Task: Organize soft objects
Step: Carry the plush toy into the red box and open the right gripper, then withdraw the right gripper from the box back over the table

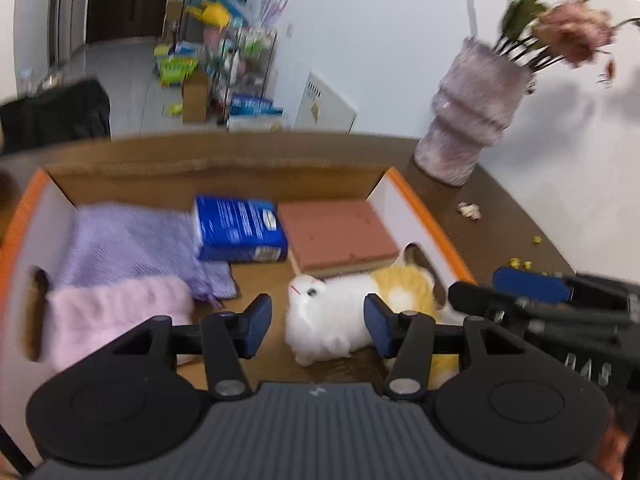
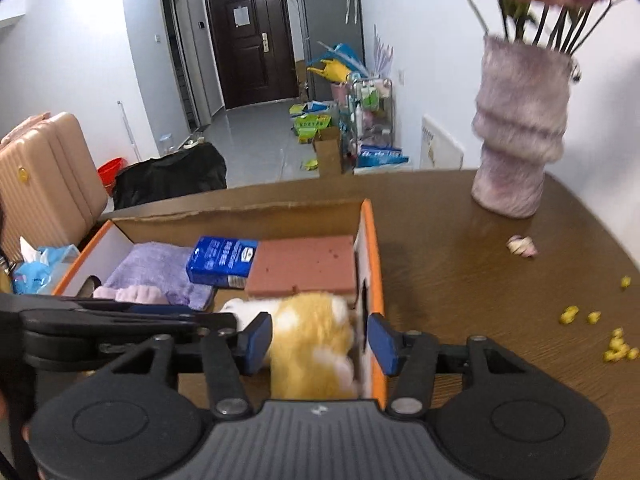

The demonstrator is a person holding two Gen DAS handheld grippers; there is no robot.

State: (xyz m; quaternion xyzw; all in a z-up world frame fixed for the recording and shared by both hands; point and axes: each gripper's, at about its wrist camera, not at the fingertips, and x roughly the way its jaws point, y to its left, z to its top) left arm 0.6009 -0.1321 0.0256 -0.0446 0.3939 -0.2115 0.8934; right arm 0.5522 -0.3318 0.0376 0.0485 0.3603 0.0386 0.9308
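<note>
An open cardboard box with an orange rim stands on the brown table. Inside lie a purple towel, a pink knitted piece, a blue tissue pack, a pink-and-yellow sponge and a white-and-orange plush cat. My left gripper is open over the cat's white front, pads not pressing. My right gripper is open, straddling the cat's orange rear and the box's right wall.
A furry lilac vase with flowers stands on the table right of the box. Yellow crumbs and a small petal clump lie nearby. A pink suitcase and a blue packet sit left.
</note>
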